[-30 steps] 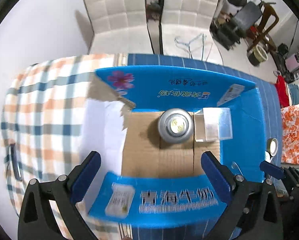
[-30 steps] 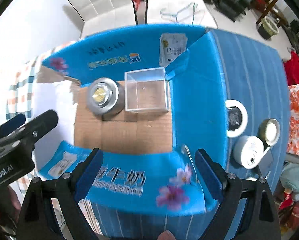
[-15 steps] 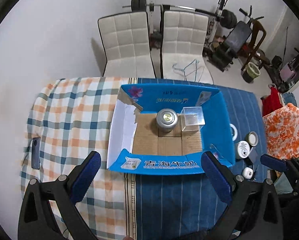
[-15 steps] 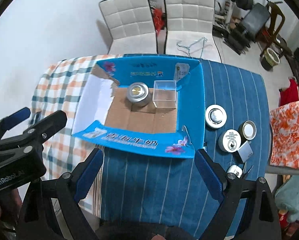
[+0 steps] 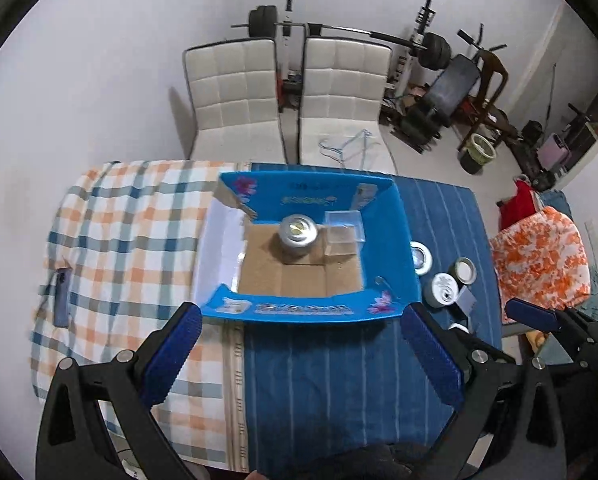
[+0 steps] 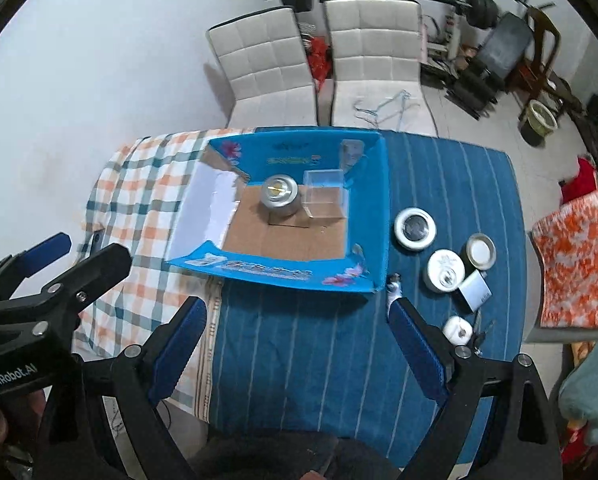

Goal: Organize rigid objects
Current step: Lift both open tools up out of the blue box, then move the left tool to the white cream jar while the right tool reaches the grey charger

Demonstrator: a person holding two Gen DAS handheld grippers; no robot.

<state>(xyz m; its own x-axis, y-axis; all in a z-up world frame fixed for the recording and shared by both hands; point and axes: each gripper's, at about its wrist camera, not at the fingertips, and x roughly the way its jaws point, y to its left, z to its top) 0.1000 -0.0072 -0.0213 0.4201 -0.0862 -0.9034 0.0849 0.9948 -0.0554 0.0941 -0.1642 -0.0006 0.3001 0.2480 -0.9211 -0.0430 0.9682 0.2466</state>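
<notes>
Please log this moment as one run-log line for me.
left gripper: open, empty | right gripper: open, empty | box: round tin, clear case

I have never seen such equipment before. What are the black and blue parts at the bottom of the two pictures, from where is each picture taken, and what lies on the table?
Each picture comes from a small wide-angle camera mounted on a hand-held gripper, looking forward along its two fingers. The black arms with blue pads are those fingers. One view is from the left gripper, the other from the right gripper. Both are open and hold nothing.

On the table, under a checked cloth and a blue striped cloth, stands an open blue box. Inside it are a round metal tin and a clear plastic cube, side by side. To the right of the box lie several small round tins and other small items. A phone lies on the checked cloth.
</notes>
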